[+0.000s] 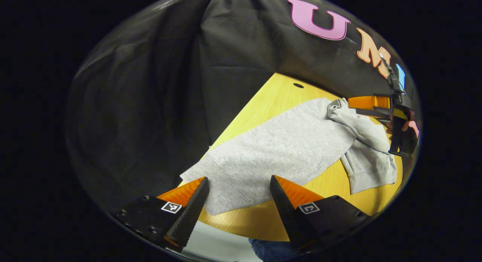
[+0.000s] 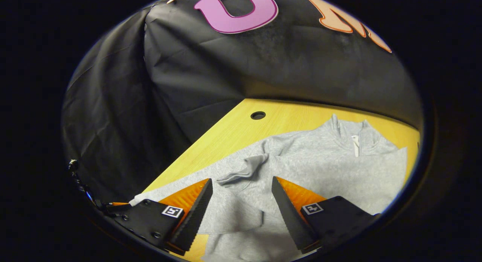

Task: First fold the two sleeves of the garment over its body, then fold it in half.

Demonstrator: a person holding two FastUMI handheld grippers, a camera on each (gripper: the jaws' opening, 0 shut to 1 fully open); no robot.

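The garment (image 1: 278,149) lies on the table (image 1: 263,104); both hand-held grippers, left (image 1: 239,196) and right (image 2: 241,198), hover spread apart above it.

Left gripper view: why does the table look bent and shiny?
In the left gripper view the fisheye lens curves the table edge and light glares near the claw; in the right gripper view the table bends too, and the sweater looks sharp.
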